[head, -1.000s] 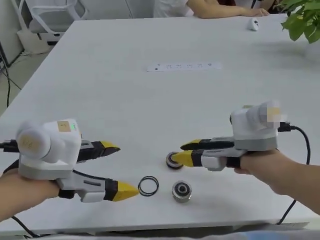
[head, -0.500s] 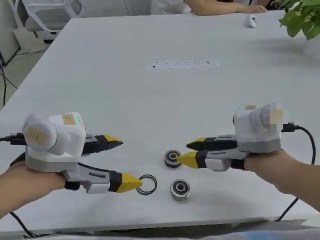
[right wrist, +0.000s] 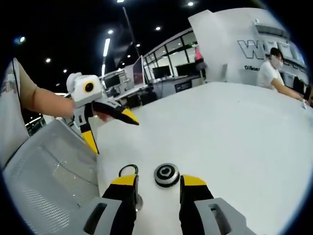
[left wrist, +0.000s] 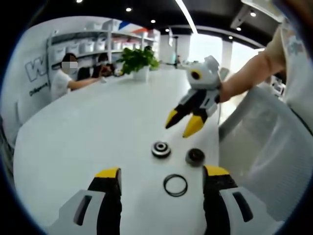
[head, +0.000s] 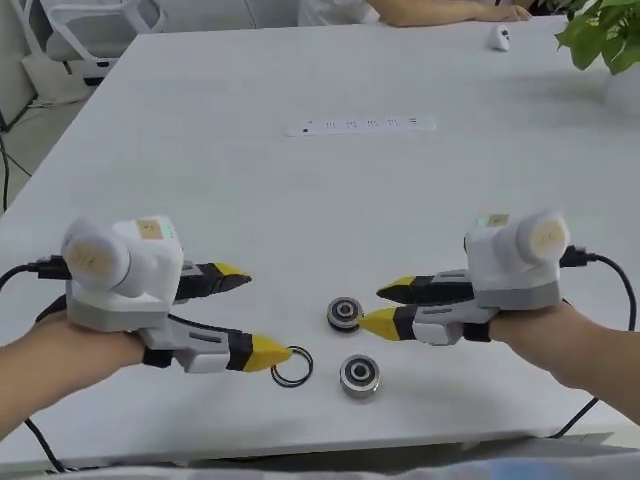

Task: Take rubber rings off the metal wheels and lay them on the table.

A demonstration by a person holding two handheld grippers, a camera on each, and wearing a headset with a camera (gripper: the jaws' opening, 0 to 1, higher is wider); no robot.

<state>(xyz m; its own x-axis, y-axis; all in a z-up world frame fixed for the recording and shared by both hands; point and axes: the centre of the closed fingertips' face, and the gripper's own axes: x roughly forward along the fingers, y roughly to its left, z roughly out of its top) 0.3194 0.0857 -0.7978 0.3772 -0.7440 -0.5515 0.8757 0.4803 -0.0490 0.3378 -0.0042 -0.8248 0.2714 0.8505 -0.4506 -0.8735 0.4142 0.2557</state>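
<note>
Two small metal wheels lie near the table's front edge. The farther wheel [head: 344,312] [left wrist: 161,149] [right wrist: 166,175] has a dark rim; the nearer wheel [head: 360,374] [left wrist: 195,156] looks silver. A loose black rubber ring [head: 292,366] [left wrist: 175,185] [right wrist: 128,170] lies flat to their left. My left gripper [head: 258,312] [left wrist: 161,172] [right wrist: 115,134] is open, its lower tip at the ring's left edge. My right gripper [head: 376,307] [right wrist: 159,180] [left wrist: 182,126] is open just right of the farther wheel, which sits right ahead of its jaws.
A white power strip [head: 362,125] lies mid-table. A potted plant [head: 603,40] stands at the far right corner, with a small white object [head: 499,38] near it. A person sits at the far end [left wrist: 63,81]. The table edge [head: 300,440] is close behind the wheels.
My left gripper has moved right until its lower tip meets the loose ring. The right gripper has stayed by the farther wheel. The head camera has shifted slightly.
</note>
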